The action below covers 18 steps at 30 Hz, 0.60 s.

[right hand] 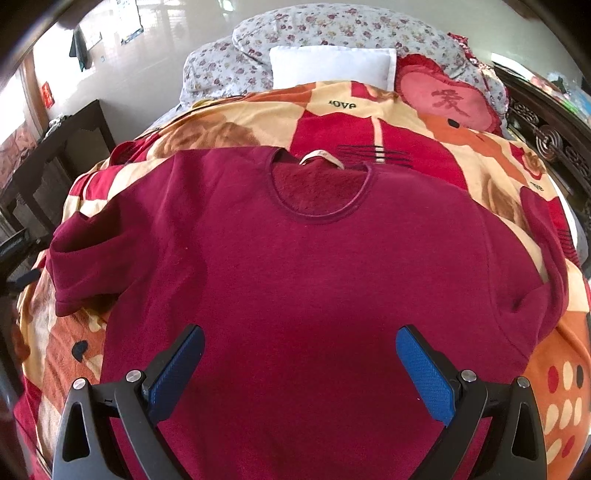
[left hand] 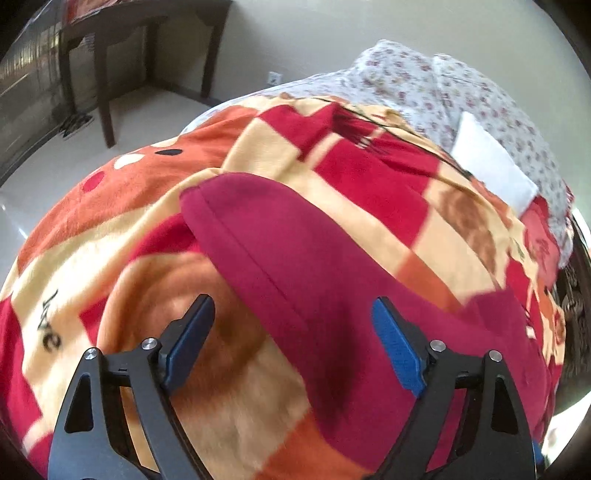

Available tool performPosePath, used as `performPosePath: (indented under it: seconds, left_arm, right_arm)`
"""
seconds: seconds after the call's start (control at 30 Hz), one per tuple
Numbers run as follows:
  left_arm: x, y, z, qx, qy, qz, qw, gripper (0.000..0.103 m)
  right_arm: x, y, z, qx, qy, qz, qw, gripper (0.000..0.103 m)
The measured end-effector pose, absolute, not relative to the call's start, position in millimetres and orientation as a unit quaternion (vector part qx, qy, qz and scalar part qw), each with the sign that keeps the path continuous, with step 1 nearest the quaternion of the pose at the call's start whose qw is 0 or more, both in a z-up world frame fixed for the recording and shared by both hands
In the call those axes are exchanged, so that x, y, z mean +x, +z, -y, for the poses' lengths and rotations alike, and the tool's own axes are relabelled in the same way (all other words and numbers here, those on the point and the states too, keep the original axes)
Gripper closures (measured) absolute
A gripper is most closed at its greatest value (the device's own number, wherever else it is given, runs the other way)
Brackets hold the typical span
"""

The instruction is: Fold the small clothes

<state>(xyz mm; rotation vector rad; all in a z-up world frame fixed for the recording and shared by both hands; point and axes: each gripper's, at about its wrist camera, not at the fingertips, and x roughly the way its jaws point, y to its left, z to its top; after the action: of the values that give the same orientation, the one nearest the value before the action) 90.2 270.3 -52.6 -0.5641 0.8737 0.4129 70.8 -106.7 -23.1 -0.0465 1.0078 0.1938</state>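
A maroon sweatshirt (right hand: 303, 280) is being kept spread flat, front up, on a patterned fleece blanket (right hand: 373, 107) covering the bed, with its round neckline (right hand: 319, 192) turned toward the pillows and its hem nearest the right wrist camera. No fold is being shown anywhere on the garment: both sleeves are lying out to the sides, the one on the view's left (right hand: 85, 266) bunched slightly at the cuff and the other (right hand: 550, 273) angled down along the body. The task is therefore being judged as barely begun, with the laying-out done and every fold still left. The right gripper (right hand: 300, 363) is being held above the lower chest of the sweatshirt, its jaws spread wide and grasping nothing. The left gripper (left hand: 293, 339) is being held over the sleeve edge (left hand: 255, 258) where it meets the blanket, its jaws likewise released and empty; that view is blurred, so contact with the cloth cannot be told. A white pillow (right hand: 332, 66), a red heart cushion (right hand: 447, 101) and a floral quilt (right hand: 325, 29) are being seen at the head of the bed, well apart from the garment, and a dark wooden table (left hand: 147, 33) beyond the bed.
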Motion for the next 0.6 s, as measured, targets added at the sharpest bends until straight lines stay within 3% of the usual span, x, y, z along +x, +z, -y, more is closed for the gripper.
performPosePath:
  seconds: [0.27,0.4,0.43,0.5,0.57,0.6]
  left_arm:
    - [114,-63,-289,-0.266,0.207,-0.416,0.845,0.020]
    - [121,-68,-289,-0.217,0.221,-0.422,0.852,0.056]
    - [121,-69,-291,-0.216,0.219,-0.420,0.854,0.060]
    - [118,-67,-297,-0.221,0.214,-0.415,0.856,0.083]
    - [113,-57,-299,-0.238,0.199,-0.409,0.858,0.093]
    - [110,-47,-296,-0.244,0.188,-0.398,0.864,0.093]
  right_arm:
    - [77,-27,99,-0.028,0.099,-0.488,0.867,0.000]
    - [78,-31,96,-0.022,0.101,-0.493,0.864,0.000]
    - [78,-32,96,-0.021,0.102,-0.495,0.863,0.000]
    - [78,-32,96,-0.020,0.105,-0.496,0.862,0.000]
    - [77,-32,98,-0.019,0.104,-0.495,0.862,0.000]
    - [77,-31,99,-0.018,0.103,-0.493,0.864,0.000]
